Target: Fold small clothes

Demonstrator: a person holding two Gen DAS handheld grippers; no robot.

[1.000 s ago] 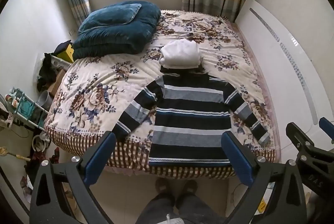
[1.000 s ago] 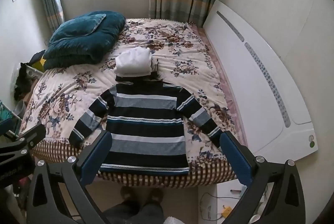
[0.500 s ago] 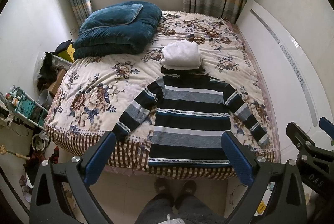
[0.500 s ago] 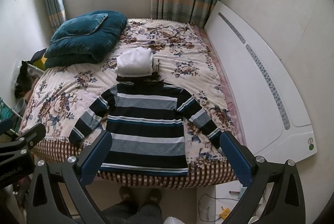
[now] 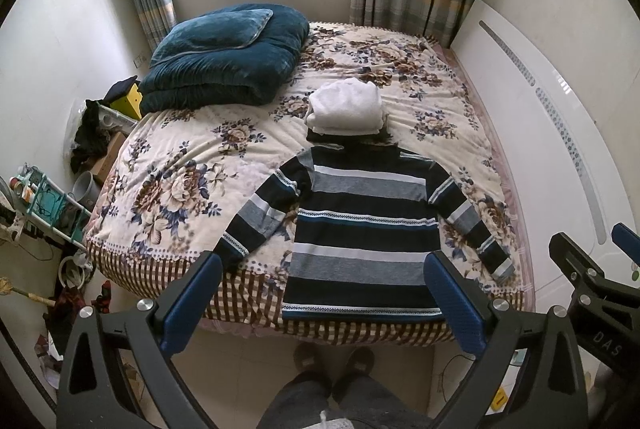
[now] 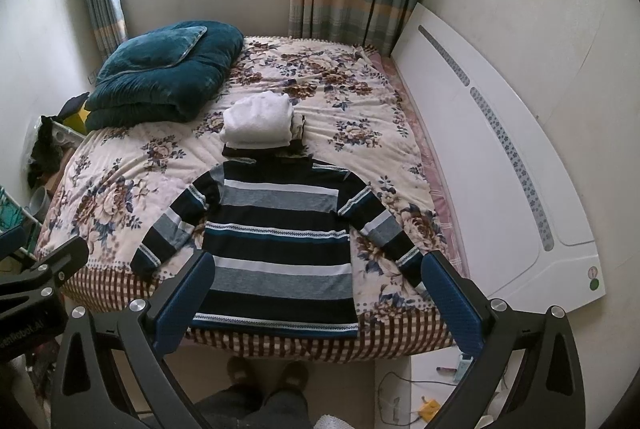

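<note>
A striped sweater point(image 5: 364, 229) in black, grey, white and teal lies flat on the floral bed point(image 5: 180, 165), sleeves spread, hem at the near edge. It also shows in the right wrist view point(image 6: 276, 241). A stack of folded clothes with a white piece on top point(image 5: 346, 107) sits just beyond its collar, and shows in the right wrist view point(image 6: 258, 123). My left gripper point(image 5: 322, 303) is open and empty, held high above the bed's near edge. My right gripper point(image 6: 316, 299) is open and empty at a like height.
A folded teal quilt with a pillow point(image 5: 224, 57) lies at the bed's far left. A white headboard panel point(image 6: 500, 165) runs along the right side. Clutter and a rack point(image 5: 44, 197) stand on the floor at left. The person's feet point(image 5: 332, 357) stand at the bed's foot.
Both grippers have tilted up slightly, so the bed and sweater sit a little lower in both views. The sweater and the stack have not moved.
</note>
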